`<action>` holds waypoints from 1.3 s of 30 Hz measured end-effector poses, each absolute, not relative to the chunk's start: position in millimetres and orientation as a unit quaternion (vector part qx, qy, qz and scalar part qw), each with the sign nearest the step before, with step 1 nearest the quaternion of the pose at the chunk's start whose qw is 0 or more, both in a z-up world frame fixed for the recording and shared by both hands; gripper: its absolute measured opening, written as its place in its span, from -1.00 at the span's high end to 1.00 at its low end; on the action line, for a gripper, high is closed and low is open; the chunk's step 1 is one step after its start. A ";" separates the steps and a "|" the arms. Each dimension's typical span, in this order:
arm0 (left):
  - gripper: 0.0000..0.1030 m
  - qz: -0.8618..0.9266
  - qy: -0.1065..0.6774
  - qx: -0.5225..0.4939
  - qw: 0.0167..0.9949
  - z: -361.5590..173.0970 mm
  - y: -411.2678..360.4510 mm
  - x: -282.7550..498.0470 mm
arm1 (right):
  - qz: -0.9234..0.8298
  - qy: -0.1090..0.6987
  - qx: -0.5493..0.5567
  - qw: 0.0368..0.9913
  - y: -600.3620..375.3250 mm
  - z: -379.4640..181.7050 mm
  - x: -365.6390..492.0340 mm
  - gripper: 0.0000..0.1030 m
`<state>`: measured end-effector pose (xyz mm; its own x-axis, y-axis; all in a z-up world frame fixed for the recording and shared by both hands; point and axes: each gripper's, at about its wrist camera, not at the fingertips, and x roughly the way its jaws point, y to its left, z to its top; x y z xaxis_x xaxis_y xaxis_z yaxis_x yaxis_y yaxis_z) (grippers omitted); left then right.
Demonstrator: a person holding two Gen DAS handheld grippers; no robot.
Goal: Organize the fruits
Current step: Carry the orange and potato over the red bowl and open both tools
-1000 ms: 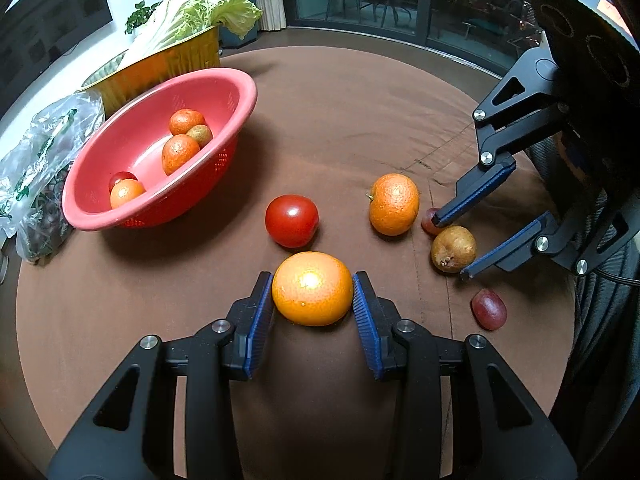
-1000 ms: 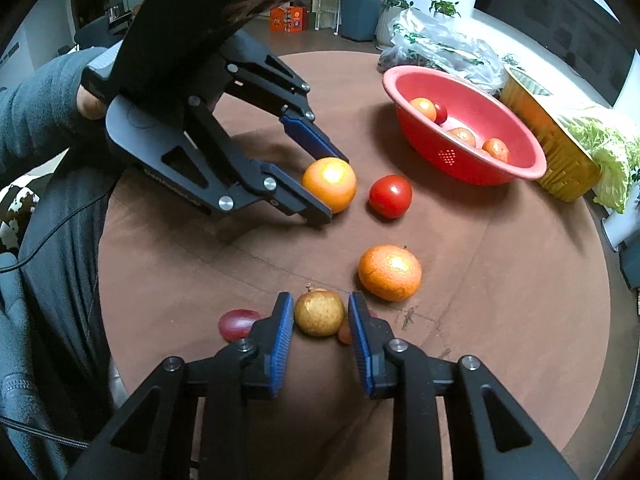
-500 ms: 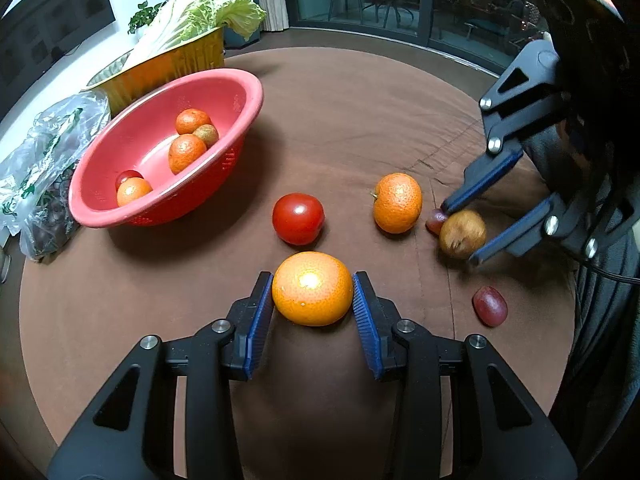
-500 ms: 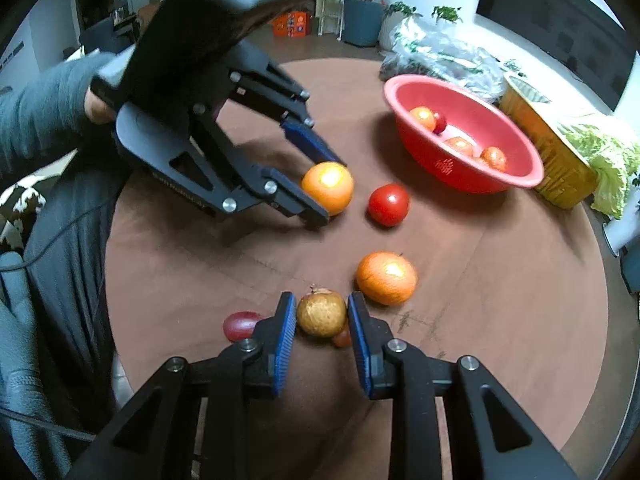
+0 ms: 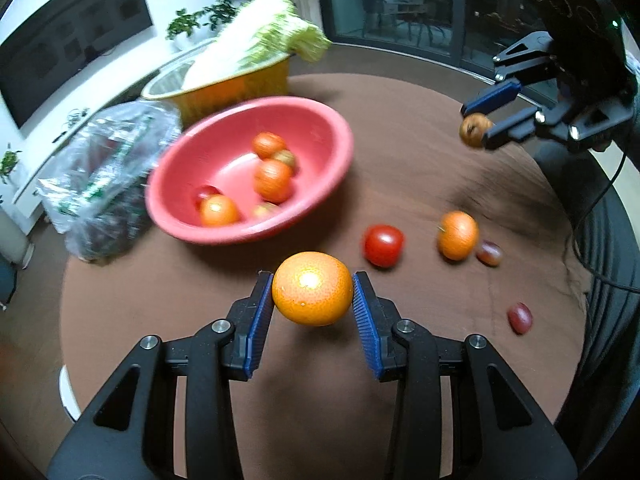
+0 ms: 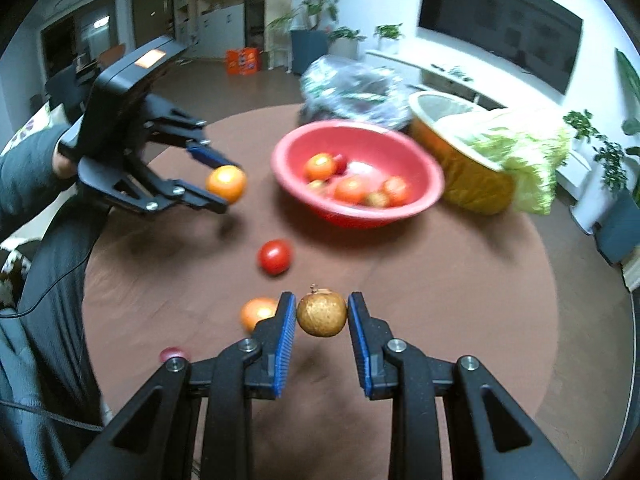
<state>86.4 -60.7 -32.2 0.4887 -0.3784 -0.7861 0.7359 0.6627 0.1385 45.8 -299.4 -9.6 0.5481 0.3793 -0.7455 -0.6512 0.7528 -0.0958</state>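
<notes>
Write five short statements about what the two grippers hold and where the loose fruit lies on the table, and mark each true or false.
1. The left gripper is shut on the large orange. True.
2. The right gripper is open and holds nothing. False: it is shut on the brown fruit.
3. The red tomato lies in the red bowl. False: it lies on the brown tablecloth, outside the bowl.
4. The red bowl already holds several fruits. True.
5. The cabbage sits in the red bowl. False: it sits in the yellow basin beside it.
</notes>
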 end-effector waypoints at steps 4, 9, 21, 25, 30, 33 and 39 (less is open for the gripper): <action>0.28 -0.317 0.372 0.242 0.838 -20.4 -57.5 106.0 | 0.278 0.357 -0.176 0.874 -310.3 10.5 70.7 0.44; 0.27 -0.308 0.370 0.249 0.841 -16.1 -65.0 127.5 | 0.263 0.352 -0.163 0.883 -310.9 27.5 104.6 0.44; 0.27 -0.309 0.375 0.265 0.833 -27.1 -86.2 168.6 | 0.272 0.364 -0.189 0.870 -270.8 18.9 154.5 0.44; 0.27 -0.301 0.382 0.264 0.833 -34.2 -84.9 178.3 | 0.273 0.370 -0.190 0.867 -263.2 12.7 165.9 0.44; 0.27 -0.298 0.383 0.259 0.835 -40.4 -84.3 183.5 | 0.275 0.384 -0.203 0.858 -250.5 -1.6 176.3 0.44; 0.26 -0.297 0.384 0.262 0.834 -42.3 -85.5 185.9 | 0.275 0.391 -0.209 0.853 -243.2 -9.3 180.8 0.44; 0.26 -0.294 0.381 0.260 0.837 -44.7 -85.3 188.7 | 0.271 0.402 -0.213 0.848 -239.0 -18.8 187.8 0.44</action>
<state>188.7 -85.3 -44.7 0.5375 -0.2938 -0.7904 0.6902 0.6917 0.2122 187.8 -239.0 -18.8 0.5304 0.2887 -0.7970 -0.6312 0.7622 -0.1439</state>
